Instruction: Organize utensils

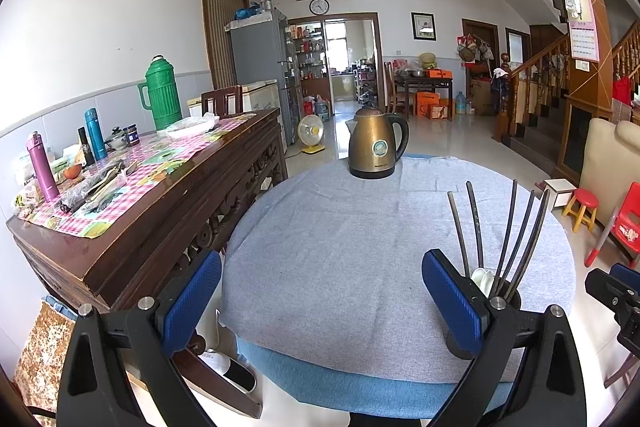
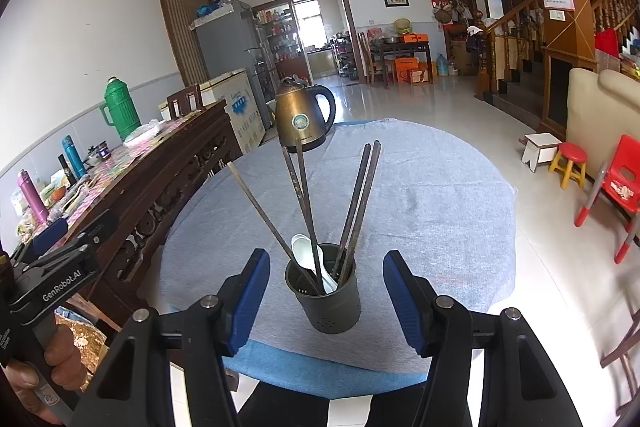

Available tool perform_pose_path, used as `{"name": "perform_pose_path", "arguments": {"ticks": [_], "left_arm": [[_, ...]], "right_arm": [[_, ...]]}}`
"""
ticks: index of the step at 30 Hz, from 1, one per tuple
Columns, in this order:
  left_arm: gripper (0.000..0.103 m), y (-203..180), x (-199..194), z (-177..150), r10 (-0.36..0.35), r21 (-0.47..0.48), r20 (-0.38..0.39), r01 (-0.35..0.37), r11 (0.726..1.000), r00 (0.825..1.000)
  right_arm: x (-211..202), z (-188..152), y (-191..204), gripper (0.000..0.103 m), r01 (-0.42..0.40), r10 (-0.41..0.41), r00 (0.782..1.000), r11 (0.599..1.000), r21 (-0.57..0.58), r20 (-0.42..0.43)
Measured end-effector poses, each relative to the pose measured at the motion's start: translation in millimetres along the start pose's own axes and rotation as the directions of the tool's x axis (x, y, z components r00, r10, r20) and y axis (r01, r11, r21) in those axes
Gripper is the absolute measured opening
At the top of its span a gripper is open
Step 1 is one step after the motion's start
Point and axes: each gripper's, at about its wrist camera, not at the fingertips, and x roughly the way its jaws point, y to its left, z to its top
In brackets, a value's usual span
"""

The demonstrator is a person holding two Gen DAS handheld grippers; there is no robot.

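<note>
Utensils look gathered; you stand at what looks like the closing step, both grippers hanging back.

The round counter (image 2: 420, 187) is bare from 12 to 3 o'clock, its near edge just under you; kettle (image 2: 304, 115) at 12; the holder (image 2: 326, 303) with chopsticks (image 2: 356, 203) and spoon (image 2: 301, 247) sits between the right gripper (image 2: 326, 303) fingers, spread, untouched; left gripper (image 1: 320, 301) spread, empty; close or lift only if the holder must shift.

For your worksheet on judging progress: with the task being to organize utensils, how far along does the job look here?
Done: five chopsticks and a white spoon stand in the grey holder on the round table. In hand: nothing; the right gripper is open around the holder without touching, and the left gripper is open and empty. Left: no loose utensils show on that table, so apparently little or nothing.
</note>
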Motion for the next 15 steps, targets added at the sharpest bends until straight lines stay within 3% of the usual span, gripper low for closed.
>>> {"name": "perform_pose_path", "arguments": {"ticks": [15], "left_arm": [[0.100,-0.4,9.0,0.9,-0.006,0.002,-0.015,0.006,1.000,1.000]], "right_arm": [[6.6,1.3,-3.7,0.063,0.012,-0.012,1.000,1.000,0.001,0.001]]}}
